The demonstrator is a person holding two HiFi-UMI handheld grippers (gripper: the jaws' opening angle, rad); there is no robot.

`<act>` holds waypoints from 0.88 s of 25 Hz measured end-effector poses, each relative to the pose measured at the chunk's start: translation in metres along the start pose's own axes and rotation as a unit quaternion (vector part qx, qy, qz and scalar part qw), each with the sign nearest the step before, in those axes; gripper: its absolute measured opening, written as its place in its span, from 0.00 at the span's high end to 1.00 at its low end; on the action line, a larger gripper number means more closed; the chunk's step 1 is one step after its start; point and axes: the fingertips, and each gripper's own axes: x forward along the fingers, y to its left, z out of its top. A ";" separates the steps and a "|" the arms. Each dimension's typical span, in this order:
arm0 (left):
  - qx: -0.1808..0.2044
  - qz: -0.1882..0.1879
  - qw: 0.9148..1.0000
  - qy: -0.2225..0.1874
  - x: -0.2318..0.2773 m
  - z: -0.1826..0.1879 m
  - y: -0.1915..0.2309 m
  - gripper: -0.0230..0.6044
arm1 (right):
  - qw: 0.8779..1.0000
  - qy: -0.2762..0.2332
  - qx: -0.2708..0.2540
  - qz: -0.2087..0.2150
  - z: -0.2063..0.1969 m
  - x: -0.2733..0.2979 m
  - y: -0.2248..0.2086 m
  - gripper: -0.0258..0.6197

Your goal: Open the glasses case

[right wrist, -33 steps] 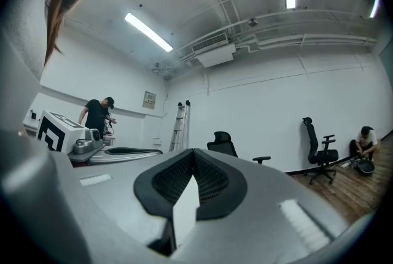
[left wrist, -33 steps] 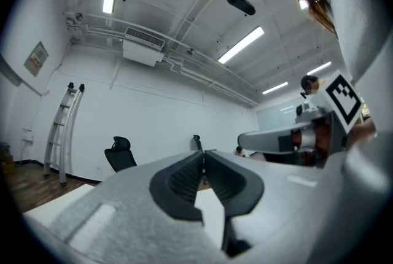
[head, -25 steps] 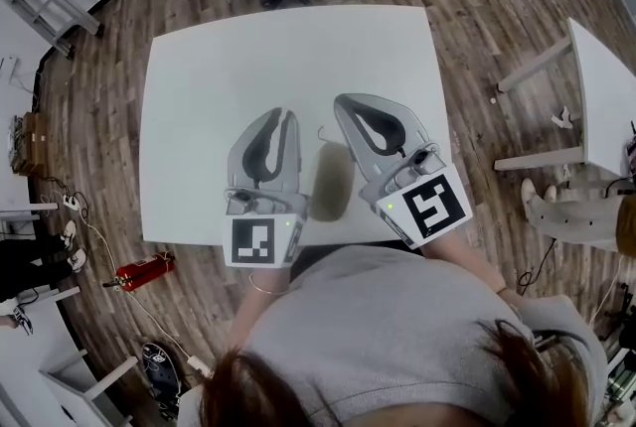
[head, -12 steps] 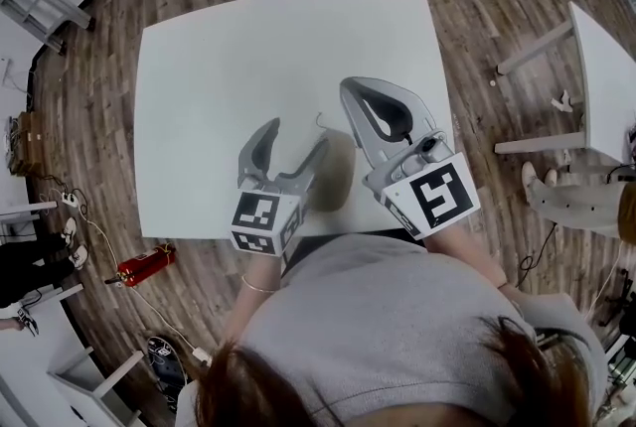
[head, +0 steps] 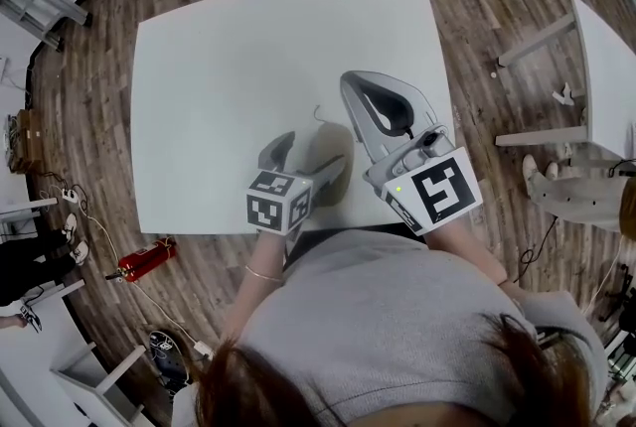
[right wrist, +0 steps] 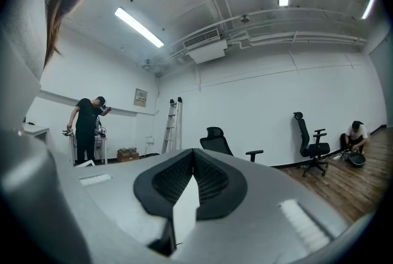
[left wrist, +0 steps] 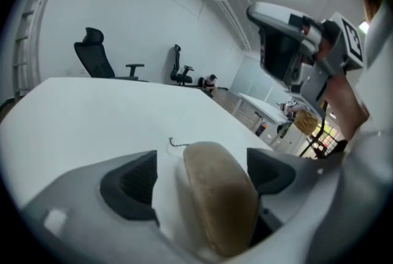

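- The glasses case (left wrist: 218,195), a tan, rounded pouch-like shell, lies on the white surface (head: 219,68) close to its near edge. It lies lengthwise, away from the person, and looks shut from here.
- The left claw (head: 316,149) slants down over the case with its jaws standing wide, one on each side. They have just been opening, and the case sits between them with a gap at either dark pad (left wrist: 132,180), so nothing is gripped yet. Judged from this straddle, the wide spread is there to clear the case's width before closing to pin it.
- The right claw (right wrist: 194,158) is closed on nothing, its pads meeting. It is held level above the surface, just to the right of the case and apart from it. That reads as a waiting pose, kept clear so the left can settle first, and ready to work the lid or seam afterwards.
- A thin dark cord (left wrist: 175,143) lies on the surface just past the case's far end. Whether it is fixed to the case cannot be told.
- Opening has not begun; the hold comes first.
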 end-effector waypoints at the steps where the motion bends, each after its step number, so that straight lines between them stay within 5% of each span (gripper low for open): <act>1: -0.001 -0.007 1.000 0.015 0.004 -0.006 -0.001 0.25 | 1.000 0.000 0.001 0.000 0.000 0.001 0.001 0.95; 12: -0.063 -0.060 0.993 0.082 0.032 -0.028 -0.022 0.21 | 1.000 -0.008 0.009 -0.010 0.002 -0.006 -0.006 0.95; 22: -0.012 -0.083 0.985 0.152 0.055 -0.039 -0.047 0.17 | 1.000 -0.015 0.012 -0.020 0.004 -0.010 -0.017 0.95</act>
